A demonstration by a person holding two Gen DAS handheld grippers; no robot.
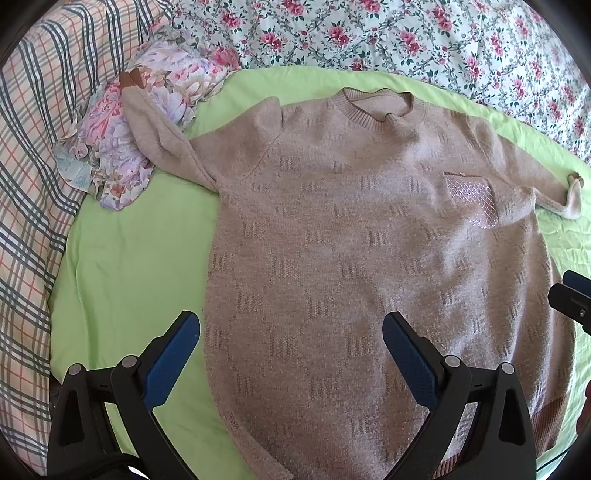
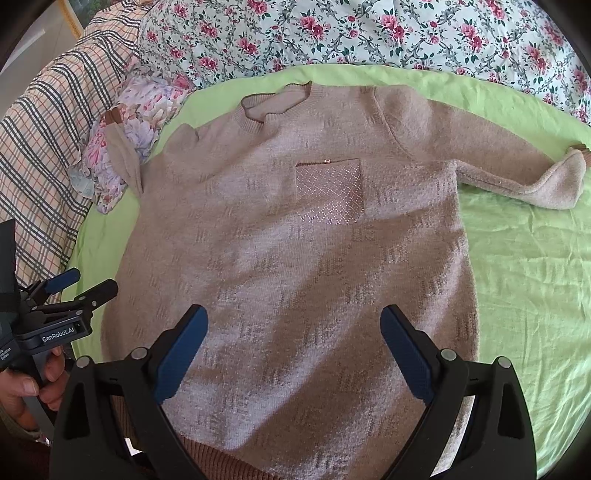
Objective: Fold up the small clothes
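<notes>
the beige sweater lies flat and face up on the green sheet of the bed, both sleeves spread outward, one resting on a floral garment. no fold looks made yet. the left gripper and right gripper hover released above its hem, grasping nothing.

So we're looking at a sweater lying flat, front up, on a sheet spread over the bed, collar at the far end, hem nearest us. Its sleeves are stretching out to either side. The left sleeve is resting on a bundled cloth at the sheet's far left. A quilt is lying behind the sheet, and a blanket is sitting off to the left.
</notes>
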